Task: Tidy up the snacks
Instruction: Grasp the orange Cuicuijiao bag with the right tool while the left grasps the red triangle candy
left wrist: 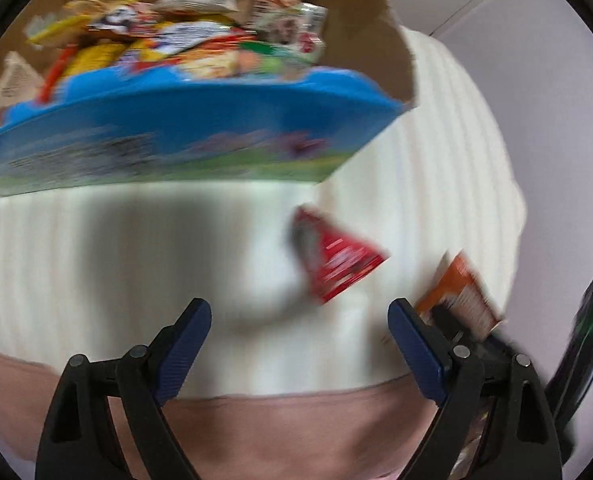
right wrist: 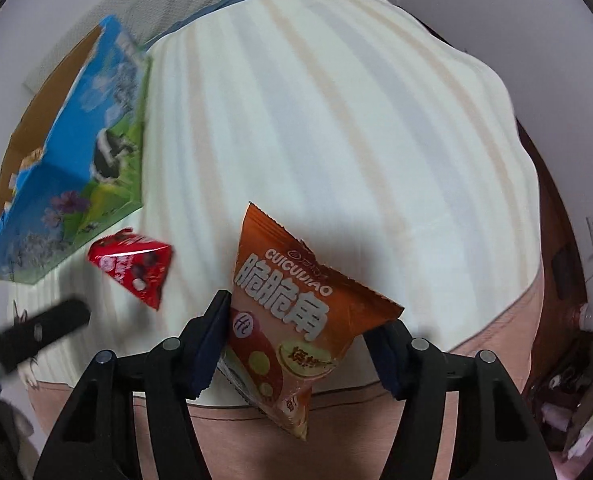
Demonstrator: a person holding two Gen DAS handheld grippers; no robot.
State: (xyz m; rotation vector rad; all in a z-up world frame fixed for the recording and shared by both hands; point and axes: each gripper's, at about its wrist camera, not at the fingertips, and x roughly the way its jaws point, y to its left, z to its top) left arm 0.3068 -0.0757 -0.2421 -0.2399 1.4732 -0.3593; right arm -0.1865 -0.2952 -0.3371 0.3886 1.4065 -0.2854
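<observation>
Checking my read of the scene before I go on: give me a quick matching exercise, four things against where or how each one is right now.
Things:
1. orange snack bag
2. red snack pack
3. blue carton
4. left gripper

States:
A. full of mixed snacks
B. open, nothing between its jaws
C. between the right gripper's jaws
D. lying loose on the striped cloth

Pairs: 1-C, 2-D, 3-A, 4-B
</observation>
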